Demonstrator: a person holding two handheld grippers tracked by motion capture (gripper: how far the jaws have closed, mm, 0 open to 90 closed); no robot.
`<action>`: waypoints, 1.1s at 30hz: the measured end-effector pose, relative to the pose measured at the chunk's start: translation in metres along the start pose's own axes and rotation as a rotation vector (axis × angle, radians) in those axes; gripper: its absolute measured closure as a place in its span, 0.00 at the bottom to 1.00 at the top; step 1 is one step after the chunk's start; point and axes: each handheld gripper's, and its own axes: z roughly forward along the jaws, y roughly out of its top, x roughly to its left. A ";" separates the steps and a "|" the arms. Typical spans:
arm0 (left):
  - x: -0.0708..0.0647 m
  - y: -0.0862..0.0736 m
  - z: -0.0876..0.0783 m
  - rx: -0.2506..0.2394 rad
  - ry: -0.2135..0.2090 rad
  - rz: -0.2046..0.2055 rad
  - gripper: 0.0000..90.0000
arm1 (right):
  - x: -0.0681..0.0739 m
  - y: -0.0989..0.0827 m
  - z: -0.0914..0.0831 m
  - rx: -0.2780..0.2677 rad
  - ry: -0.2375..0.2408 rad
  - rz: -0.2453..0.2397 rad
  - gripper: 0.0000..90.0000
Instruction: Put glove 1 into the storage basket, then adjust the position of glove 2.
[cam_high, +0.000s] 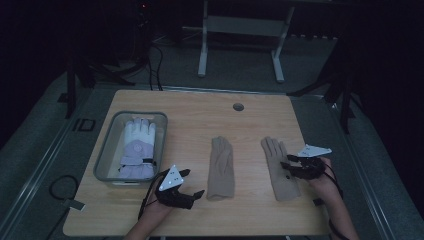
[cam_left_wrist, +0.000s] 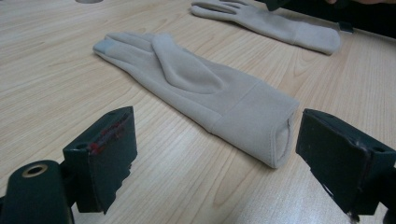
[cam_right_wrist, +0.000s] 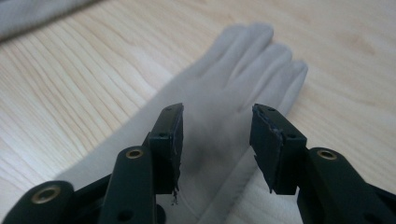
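The right beige glove (cam_high: 278, 167) is seen lying flat near the table's (cam_high: 200, 107) right edge, under the right gripper (cam_high: 291, 167), whose jaws are spread above its palm, pinching nothing. Being soft, light knit, it is best pinched at the cuff.

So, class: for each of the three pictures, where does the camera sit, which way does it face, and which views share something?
High view: above the wooden table, looking forward and down; forearms, left gripper, right gripper.
Left gripper view: low between open jaws, facing the middle beige fabric glove.
Right gripper view: between parted jaws, over the right-hand beige fabric glove.
Shared: the two beige gloves appear in the high and left gripper views.
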 end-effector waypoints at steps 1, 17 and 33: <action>0.000 0.000 0.000 0.001 0.000 0.002 0.14 | -0.001 -0.002 0.002 0.008 -0.002 0.000 0.60; -0.002 0.001 0.002 0.010 0.002 0.014 0.14 | 0.017 -0.002 0.011 0.074 -0.028 0.168 0.97; -0.001 0.002 -0.002 -0.003 0.013 0.010 0.14 | 0.042 0.038 -0.021 -0.086 -0.068 0.331 0.99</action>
